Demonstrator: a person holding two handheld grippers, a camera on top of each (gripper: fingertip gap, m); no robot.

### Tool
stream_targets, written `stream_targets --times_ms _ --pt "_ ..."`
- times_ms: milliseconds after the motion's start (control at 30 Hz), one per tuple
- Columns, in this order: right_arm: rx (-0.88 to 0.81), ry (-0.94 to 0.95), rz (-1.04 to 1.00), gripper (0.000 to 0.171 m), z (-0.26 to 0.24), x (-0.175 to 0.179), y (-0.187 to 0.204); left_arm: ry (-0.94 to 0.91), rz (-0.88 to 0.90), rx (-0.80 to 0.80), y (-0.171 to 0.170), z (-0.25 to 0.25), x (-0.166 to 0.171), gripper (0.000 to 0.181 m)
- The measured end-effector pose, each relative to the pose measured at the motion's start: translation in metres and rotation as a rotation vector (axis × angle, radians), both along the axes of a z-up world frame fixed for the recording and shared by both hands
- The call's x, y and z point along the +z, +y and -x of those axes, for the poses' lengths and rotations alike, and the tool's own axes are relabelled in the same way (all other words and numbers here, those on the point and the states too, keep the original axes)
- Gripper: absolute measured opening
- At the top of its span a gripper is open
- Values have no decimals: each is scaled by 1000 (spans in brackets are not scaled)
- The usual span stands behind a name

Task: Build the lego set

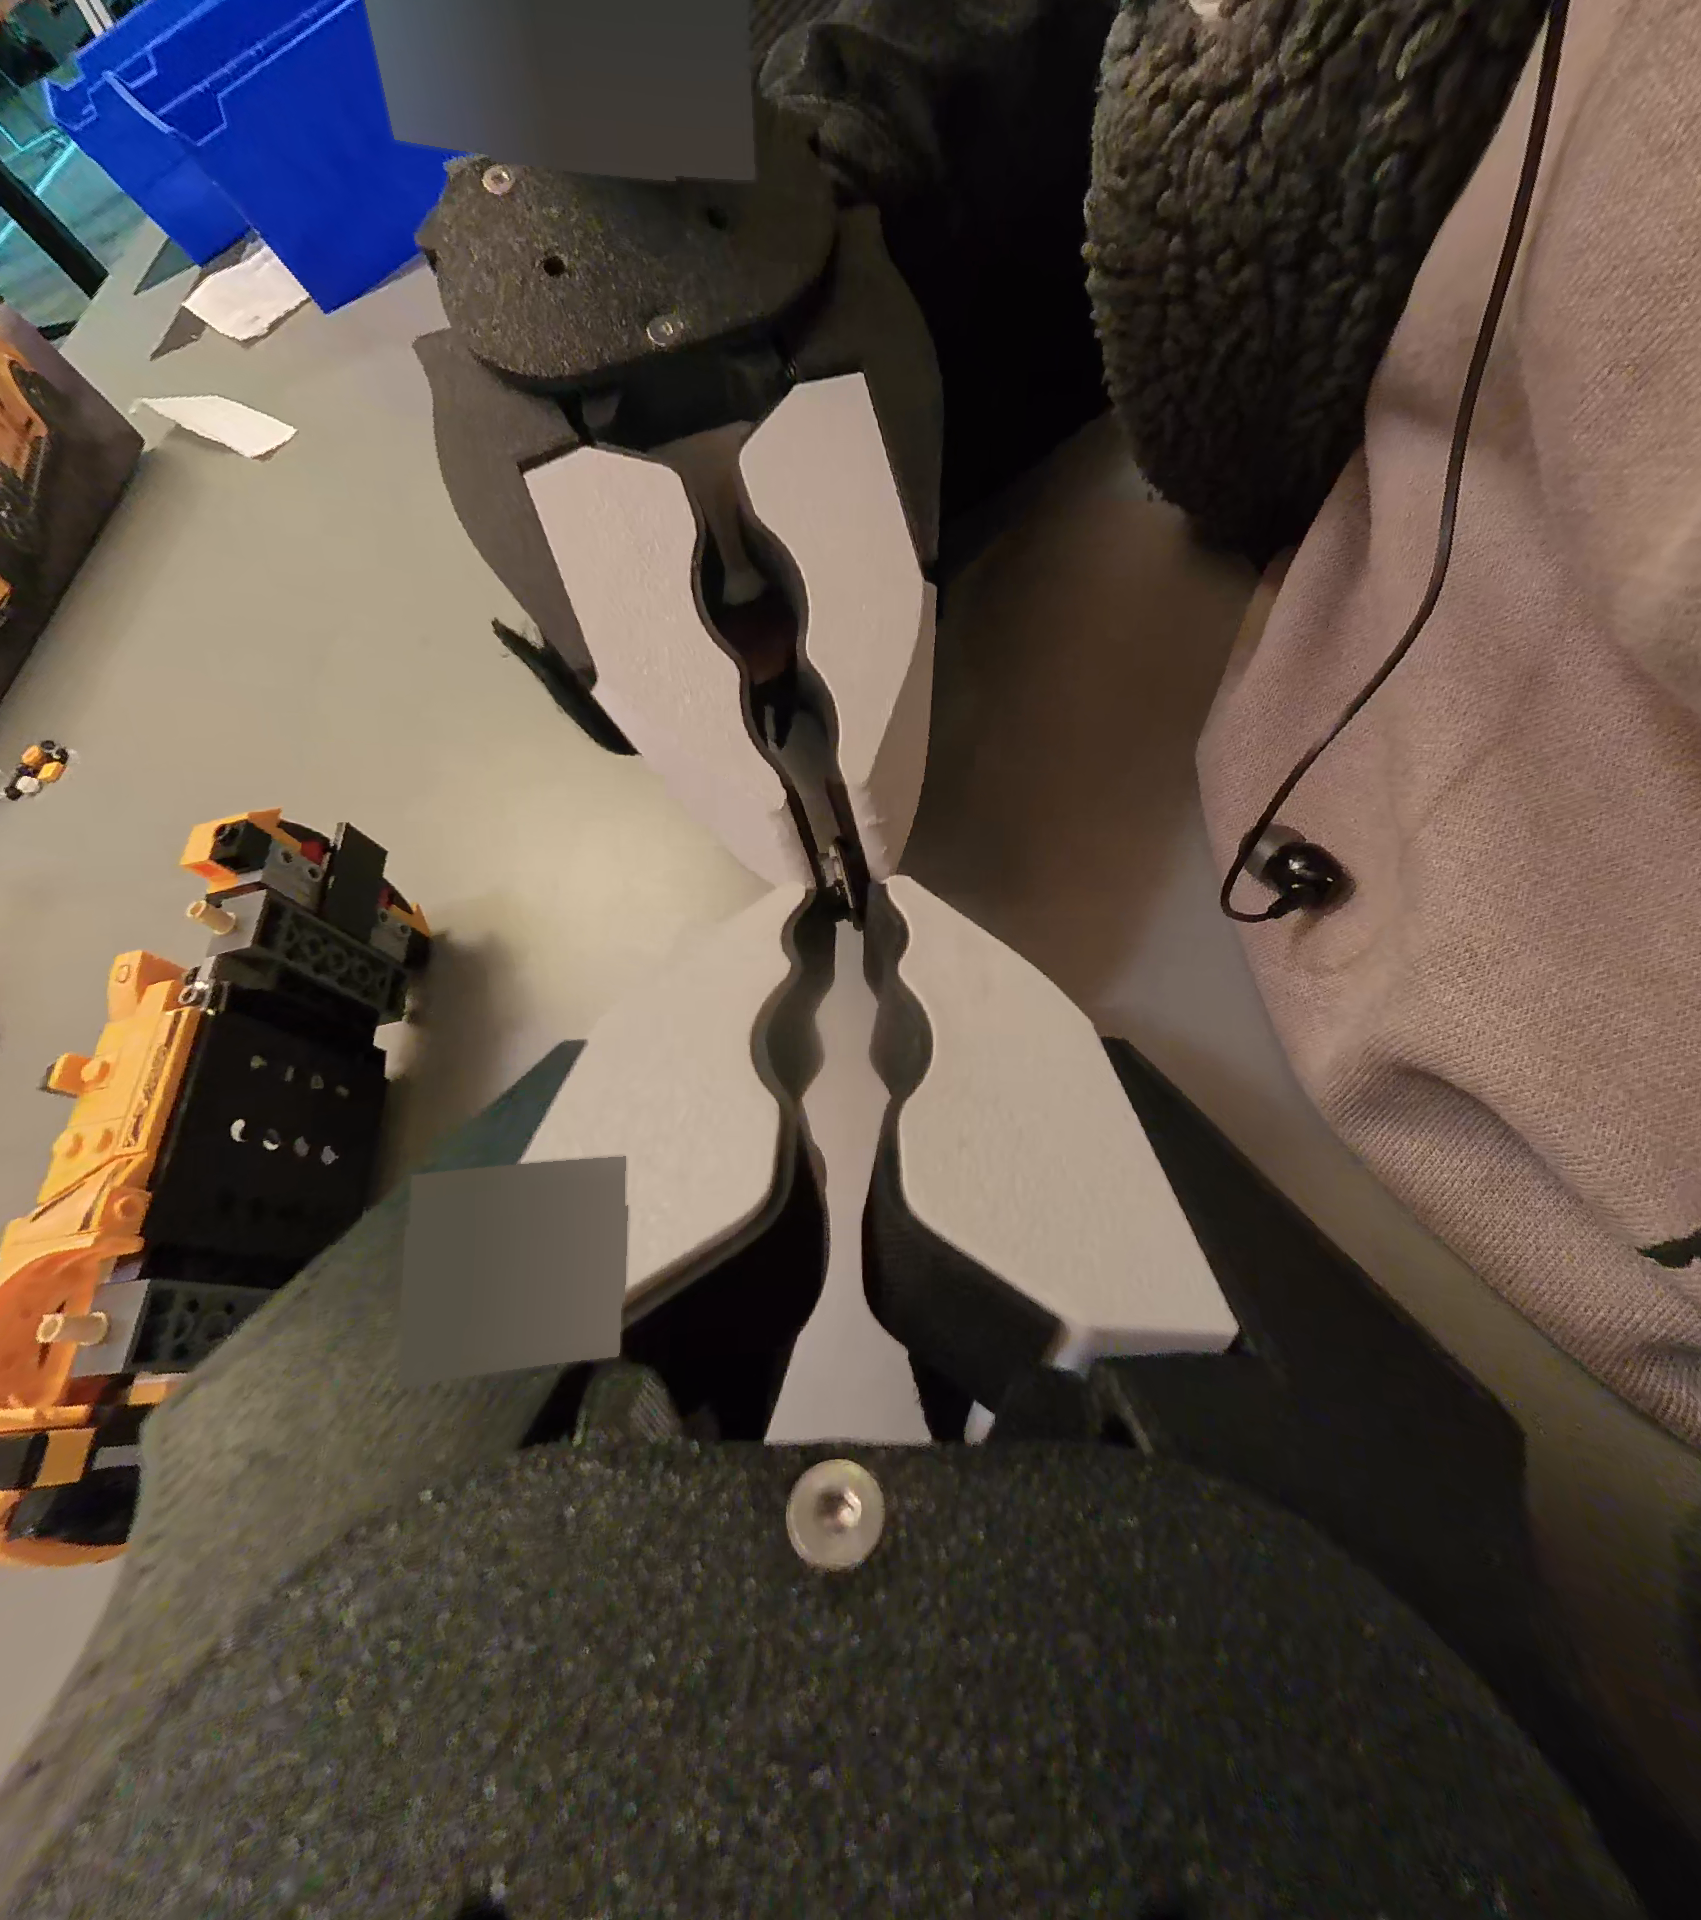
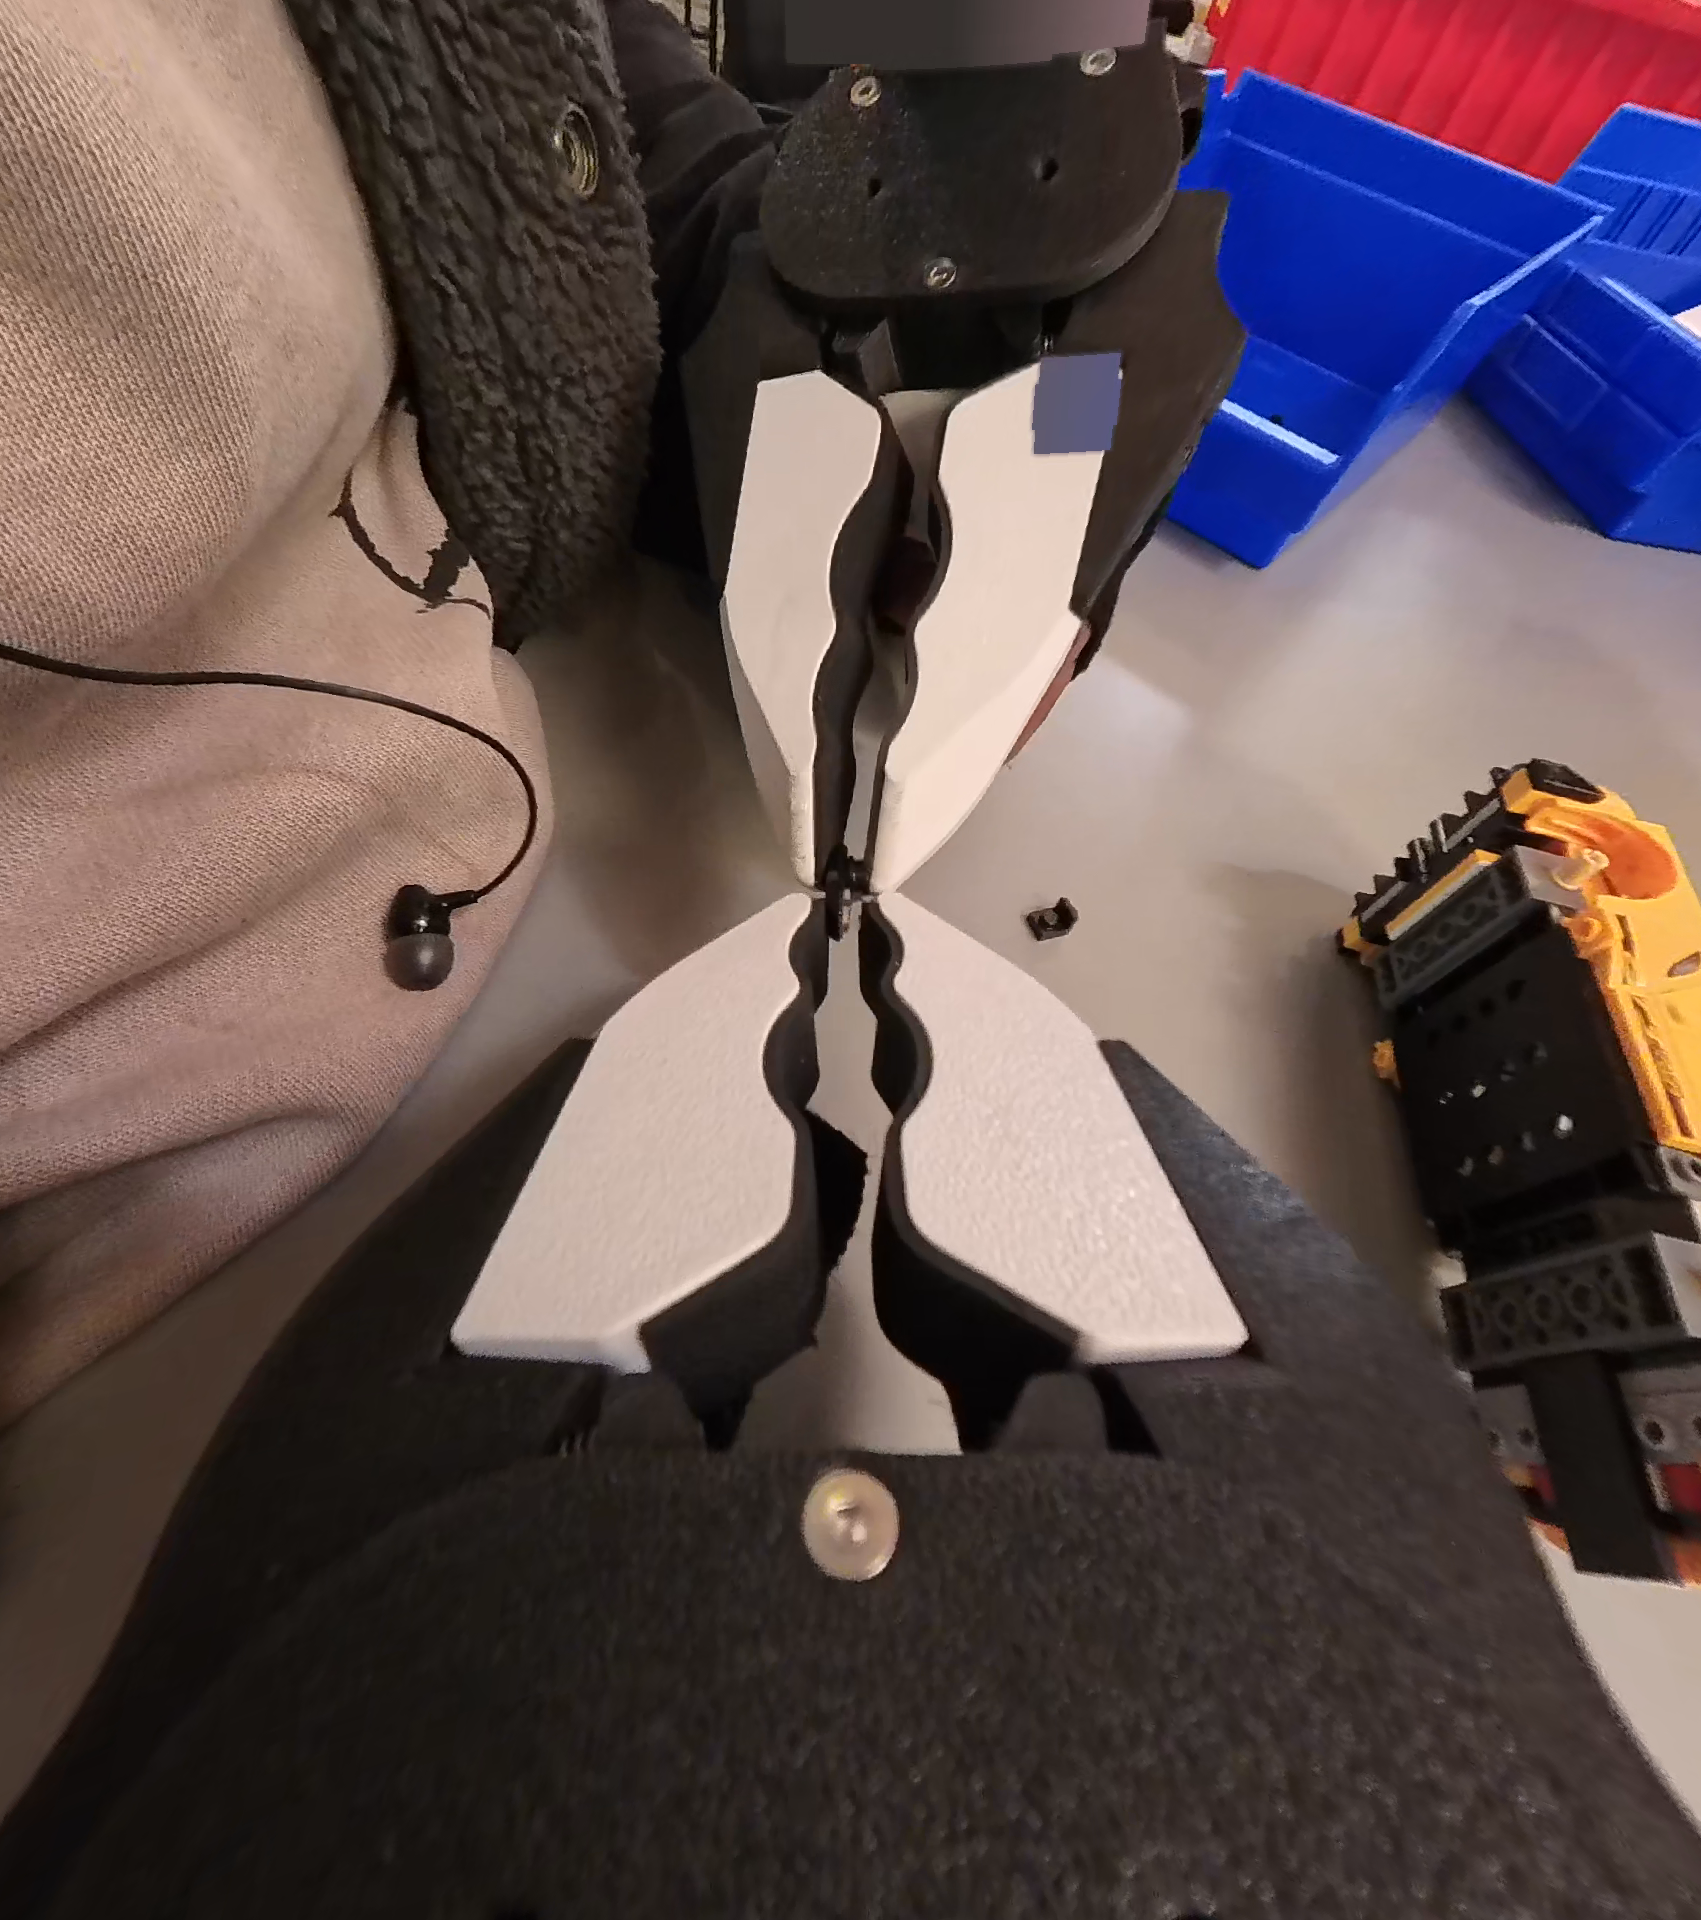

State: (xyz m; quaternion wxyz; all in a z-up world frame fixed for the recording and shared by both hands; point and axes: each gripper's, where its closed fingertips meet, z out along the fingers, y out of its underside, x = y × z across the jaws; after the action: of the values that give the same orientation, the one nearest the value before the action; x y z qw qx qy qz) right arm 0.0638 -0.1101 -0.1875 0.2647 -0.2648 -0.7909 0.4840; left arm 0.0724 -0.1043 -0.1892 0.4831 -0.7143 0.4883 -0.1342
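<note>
The left tongs and right tongs meet tip to tip above the surface, each pinching the same small black piece from opposite ends. Judged step: a handover or a mid-air join of small parts; which one cannot be told. The car, orange and black, lies on its side on the surface, well apart from the tongs. A loose black part lies between tongs and car. Next move: one pair releases, and the other carries the piece to the car and aligns its studs before pressing.
</note>
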Motion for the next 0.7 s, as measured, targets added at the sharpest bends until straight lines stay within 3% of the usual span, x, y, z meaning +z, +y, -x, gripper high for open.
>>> stream_targets --times_ms 33,700 --pt "0 1 1 5 1 0 0 0 0 0 0 0 0 8" --pt "-128 258 -52 6 2 24 20 -205 -50 99 22 12 21 8"
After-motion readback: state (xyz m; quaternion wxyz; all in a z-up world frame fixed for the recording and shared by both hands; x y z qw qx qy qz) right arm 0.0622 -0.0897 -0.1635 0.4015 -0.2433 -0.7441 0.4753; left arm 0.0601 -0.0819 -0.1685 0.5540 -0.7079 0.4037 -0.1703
